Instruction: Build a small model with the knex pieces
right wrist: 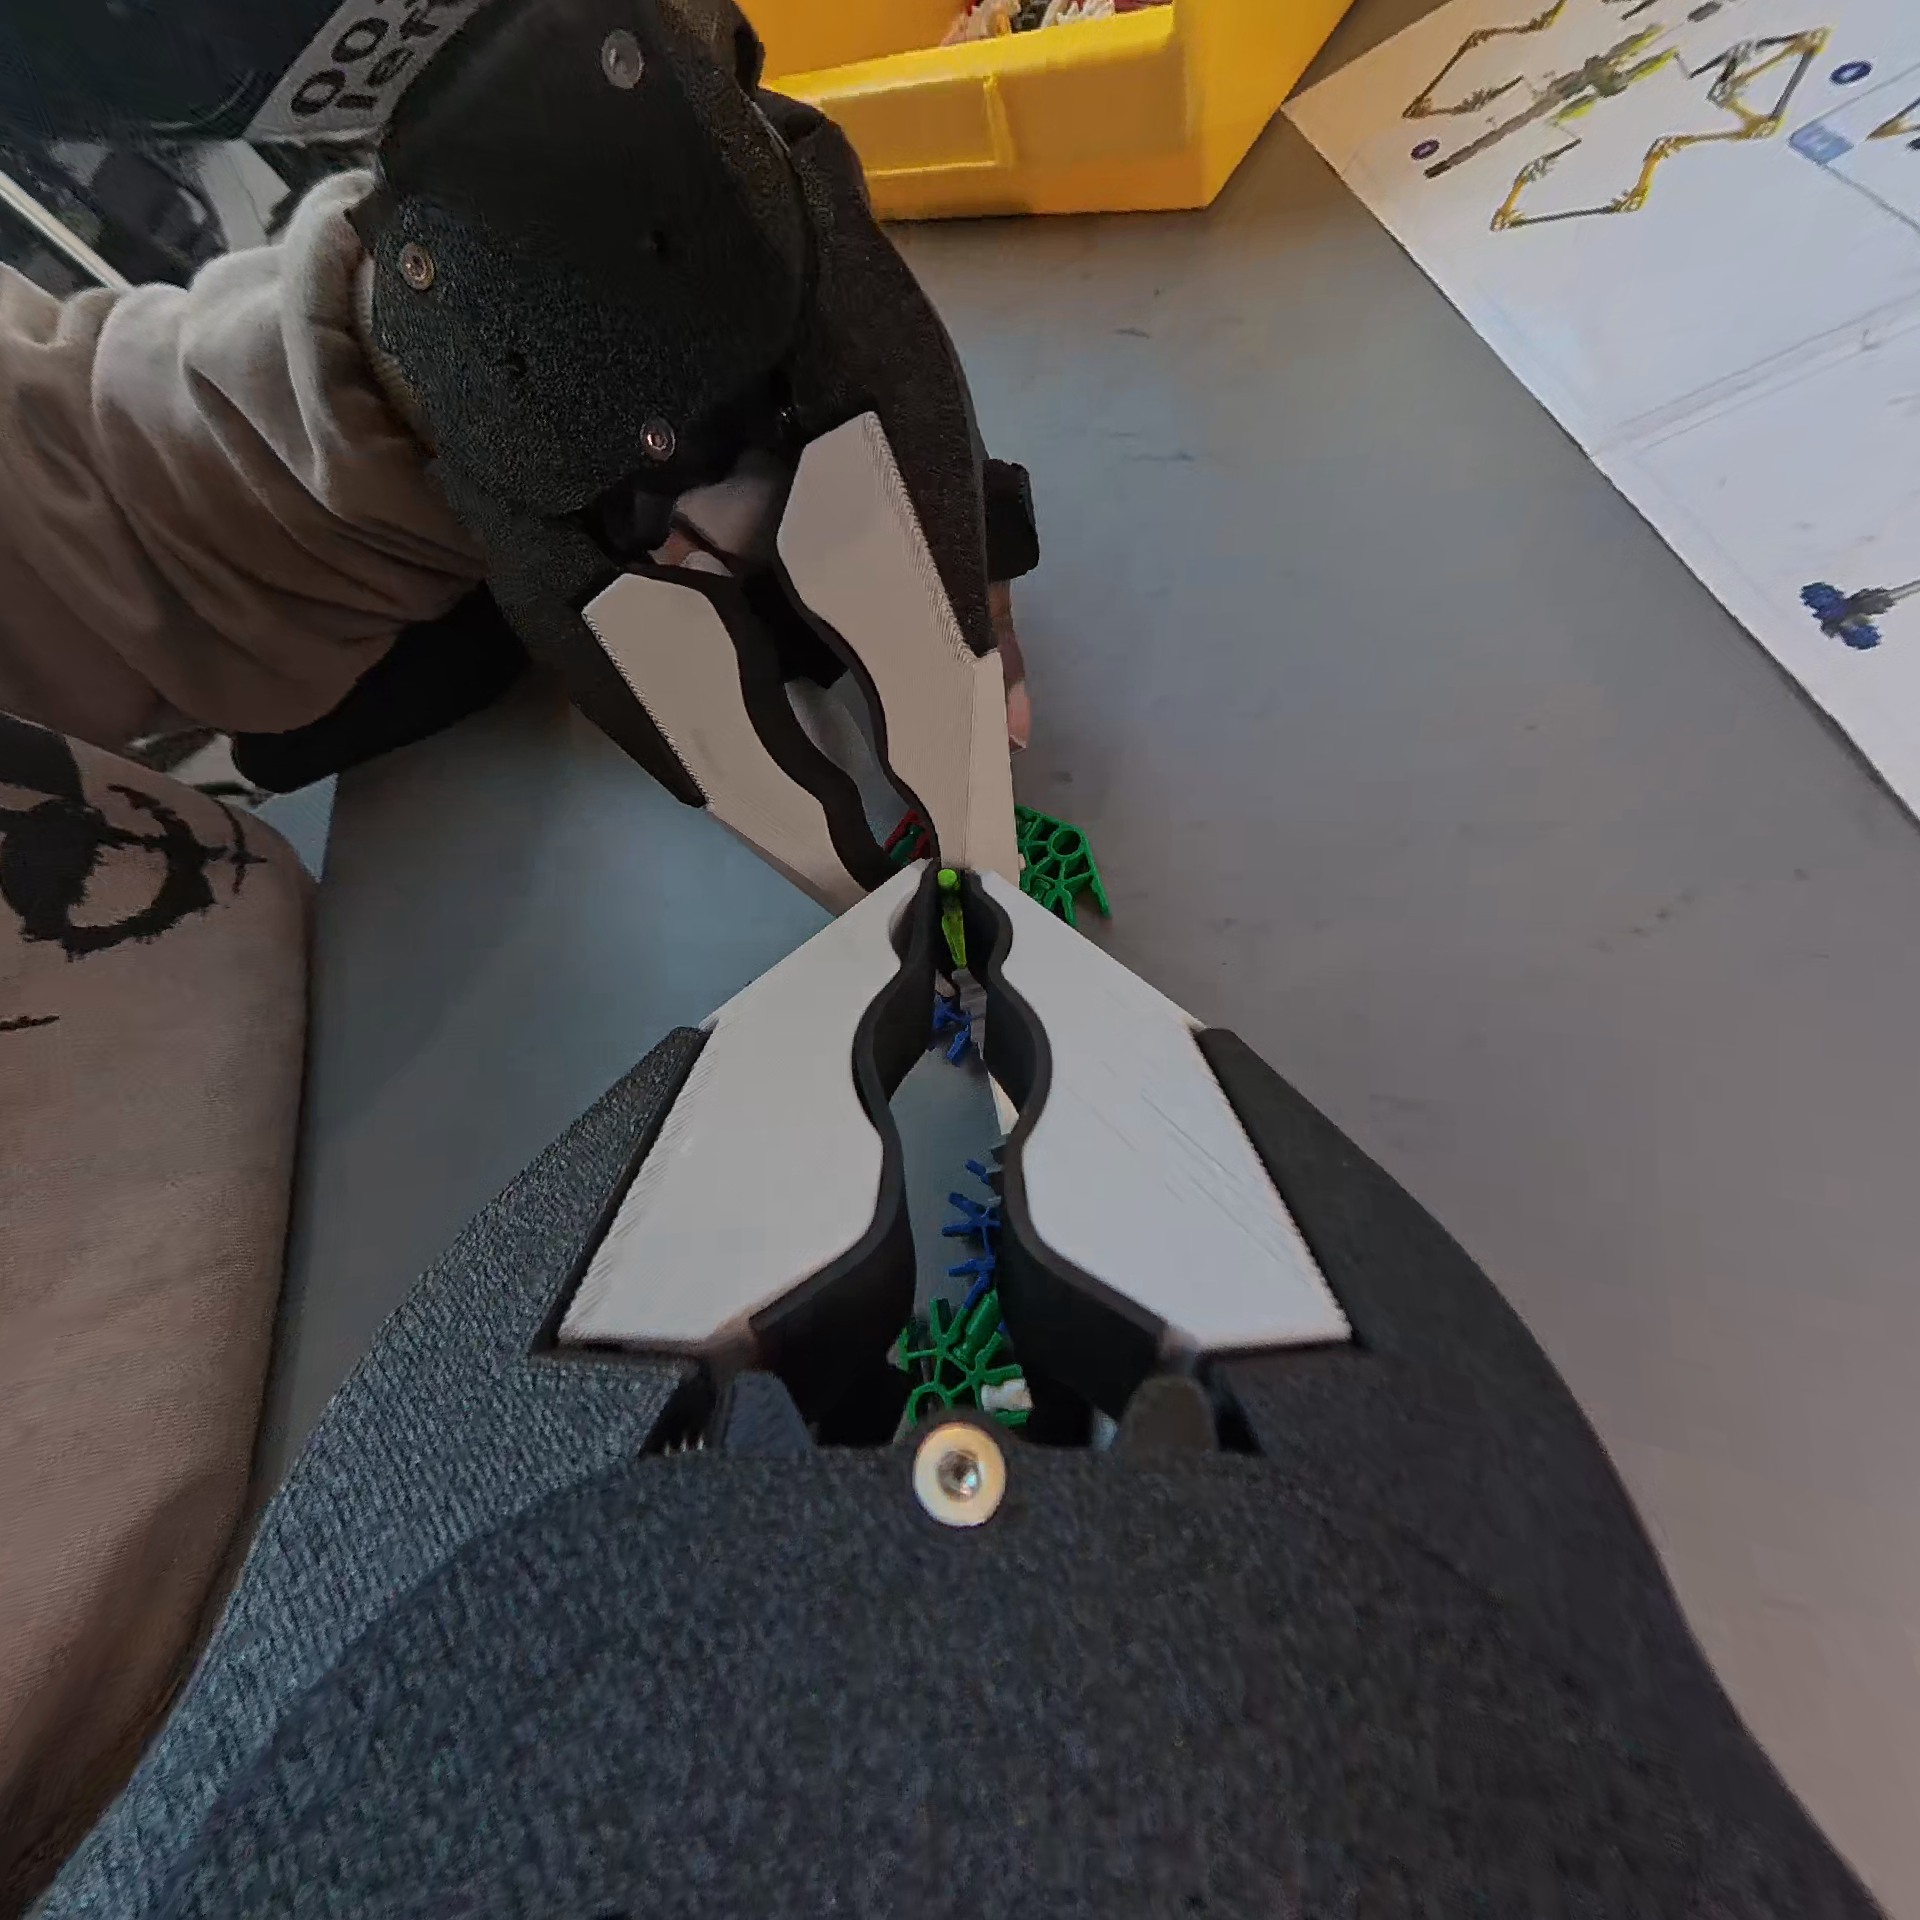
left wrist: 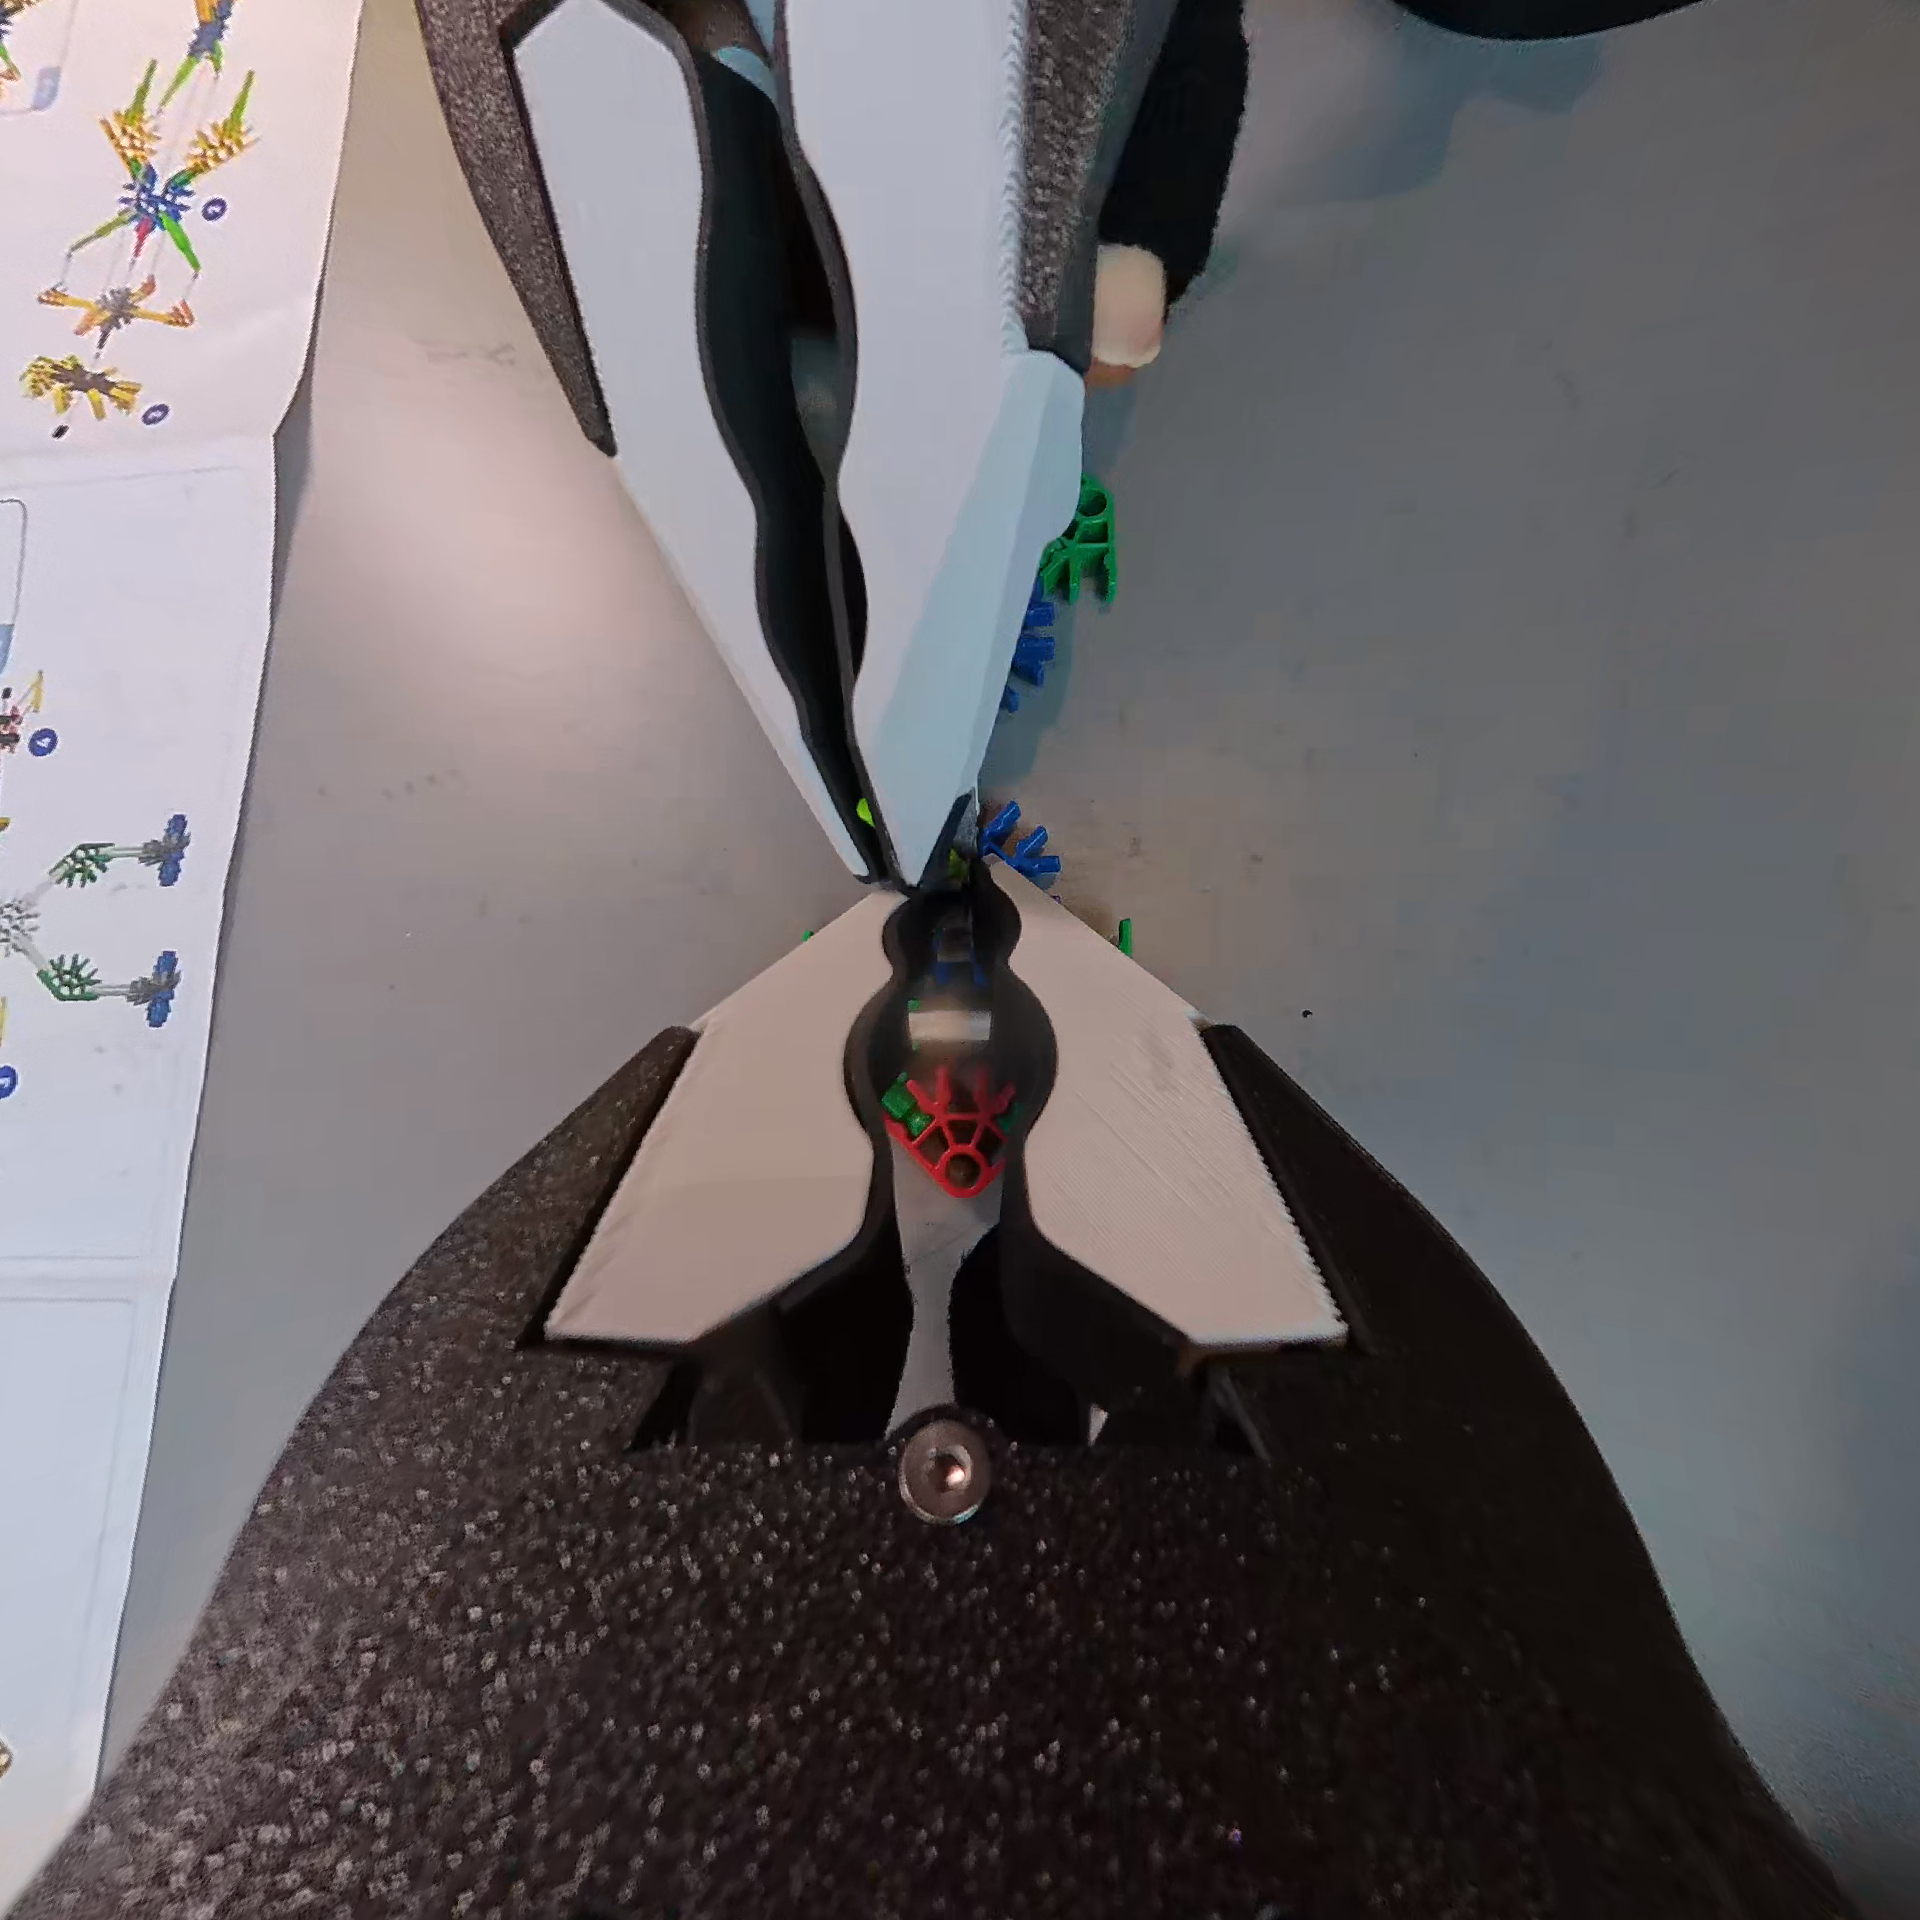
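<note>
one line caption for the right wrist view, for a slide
Right gripper shut on a lime green rod, tip to tip with the left gripper above green and blue connectors on a grey table.

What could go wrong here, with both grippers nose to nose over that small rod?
1. The right gripper pinches the lime green rod only at its very tips, so it may pivot or pop out.
2. The left gripper meets it tip to tip, so the fingers may collide.
3. Blue connectors and a green connector lie loose underneath and could get knocked across the table.
</note>
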A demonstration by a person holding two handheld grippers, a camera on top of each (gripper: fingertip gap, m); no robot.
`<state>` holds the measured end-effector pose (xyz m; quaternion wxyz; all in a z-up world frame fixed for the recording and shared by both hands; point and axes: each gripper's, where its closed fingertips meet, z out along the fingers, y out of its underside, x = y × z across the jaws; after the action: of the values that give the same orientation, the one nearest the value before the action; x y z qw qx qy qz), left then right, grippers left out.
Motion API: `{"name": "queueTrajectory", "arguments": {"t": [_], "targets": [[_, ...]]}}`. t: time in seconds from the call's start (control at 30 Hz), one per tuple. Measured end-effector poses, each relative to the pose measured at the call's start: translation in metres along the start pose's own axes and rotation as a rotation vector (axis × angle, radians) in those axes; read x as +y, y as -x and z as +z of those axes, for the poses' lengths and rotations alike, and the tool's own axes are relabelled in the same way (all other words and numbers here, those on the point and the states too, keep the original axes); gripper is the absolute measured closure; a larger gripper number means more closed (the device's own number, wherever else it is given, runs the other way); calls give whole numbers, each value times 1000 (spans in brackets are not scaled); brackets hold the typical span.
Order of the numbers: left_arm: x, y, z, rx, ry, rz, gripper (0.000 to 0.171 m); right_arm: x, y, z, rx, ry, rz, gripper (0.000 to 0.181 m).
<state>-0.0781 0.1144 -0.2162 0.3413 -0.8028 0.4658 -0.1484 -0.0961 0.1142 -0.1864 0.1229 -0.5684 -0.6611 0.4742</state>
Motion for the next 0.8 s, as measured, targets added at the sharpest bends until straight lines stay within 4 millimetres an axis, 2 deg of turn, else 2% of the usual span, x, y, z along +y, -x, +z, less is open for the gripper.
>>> {"name": "queueTrajectory", "arguments": {"t": [0.4,0.8], "targets": [[1,1,-1,-24,-90,11,165,-2,-3,2,-222,58,210,179],[2,2,-1,-36,-86,35,164,-3,-12,6,-292,120,378,180]]}}
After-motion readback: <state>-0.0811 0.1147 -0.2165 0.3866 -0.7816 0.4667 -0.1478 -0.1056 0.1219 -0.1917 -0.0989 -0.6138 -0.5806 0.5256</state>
